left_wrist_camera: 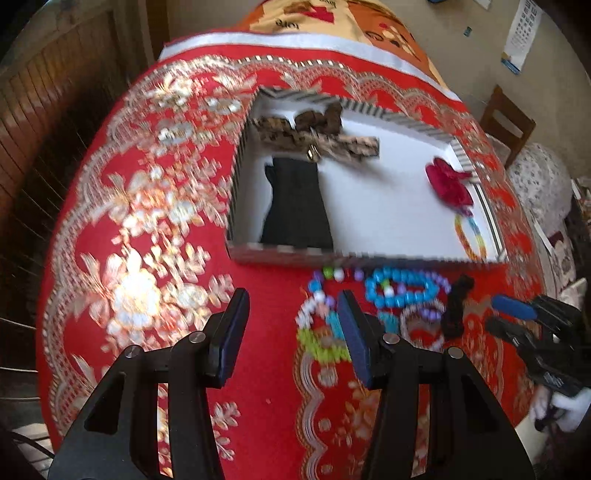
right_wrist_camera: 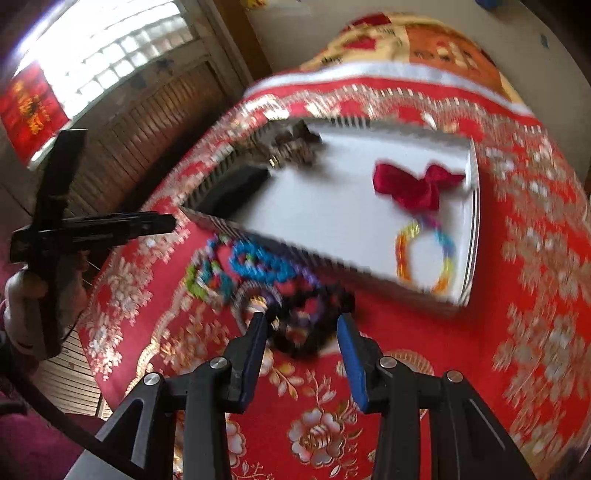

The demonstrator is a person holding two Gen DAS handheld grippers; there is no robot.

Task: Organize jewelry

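Right tongs (right_wrist_camera: 301,328) spread wide, straddling the black beaded bracelet (right_wrist_camera: 306,325) at twelve o'clock, likely lined up for a pinch. Left tongs (left_wrist_camera: 291,314) also spread, empty, hovering over the red floral tablecloth (left_wrist_camera: 147,258) at nine o'clock of the pile of coloured bead bracelets (left_wrist_camera: 388,299). Heaped just outside the near wall of the shallow white striped-rim box (left_wrist_camera: 369,254), probably awaiting sorting inside.

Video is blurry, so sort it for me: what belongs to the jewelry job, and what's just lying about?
Job: box, blue bracelet, bead necklace, black scrunchie, rainbow bracelet, red bow.
Lying about: tablecloth, chair, calendar.
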